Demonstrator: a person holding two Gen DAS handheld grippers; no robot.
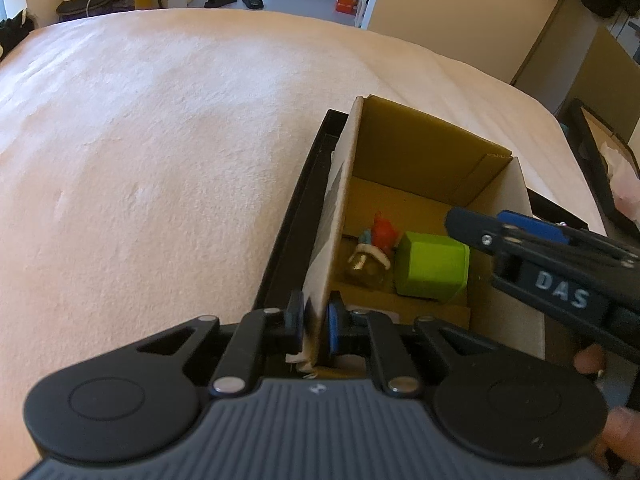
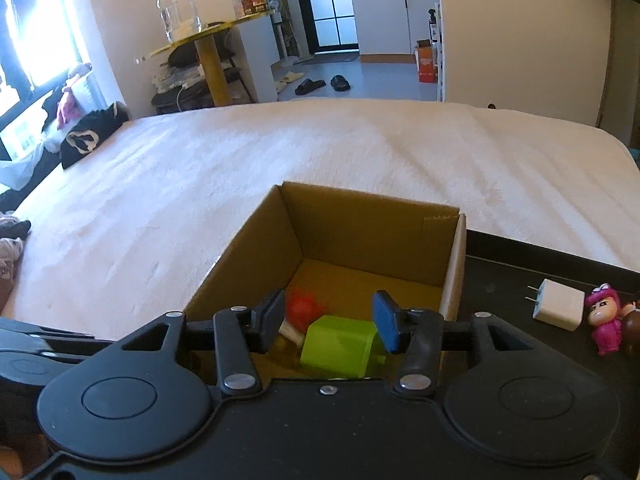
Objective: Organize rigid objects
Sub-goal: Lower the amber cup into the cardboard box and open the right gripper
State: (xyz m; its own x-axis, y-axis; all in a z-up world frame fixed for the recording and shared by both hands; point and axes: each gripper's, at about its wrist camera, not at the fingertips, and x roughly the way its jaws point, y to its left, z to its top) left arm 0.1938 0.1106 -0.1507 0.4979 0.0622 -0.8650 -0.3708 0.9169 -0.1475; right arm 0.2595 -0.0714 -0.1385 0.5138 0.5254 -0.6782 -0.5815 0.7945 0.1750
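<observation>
A brown cardboard box (image 1: 420, 148) stands open-topped on a black tray (image 1: 296, 216). My left gripper (image 1: 314, 320) is shut on the box's near left wall, one pad outside and one inside. On the box floor lie a lime green cube (image 1: 432, 266), a red toy (image 1: 384, 232) and a small clear bottle-like piece (image 1: 366, 266). My right gripper (image 2: 328, 320) hovers open over the box (image 2: 360, 220), above the green cube (image 2: 340, 344), with its pads clear of it. The red toy (image 2: 302, 308) shows beyond its left finger.
On the black tray (image 2: 520, 272) to the right of the box lie a white plug charger (image 2: 558, 308) and a pink figurine (image 2: 606, 320) beside a brown one. The tray rests on a wide white-covered bed (image 2: 280, 152). Clothes lie at the bed's left edge.
</observation>
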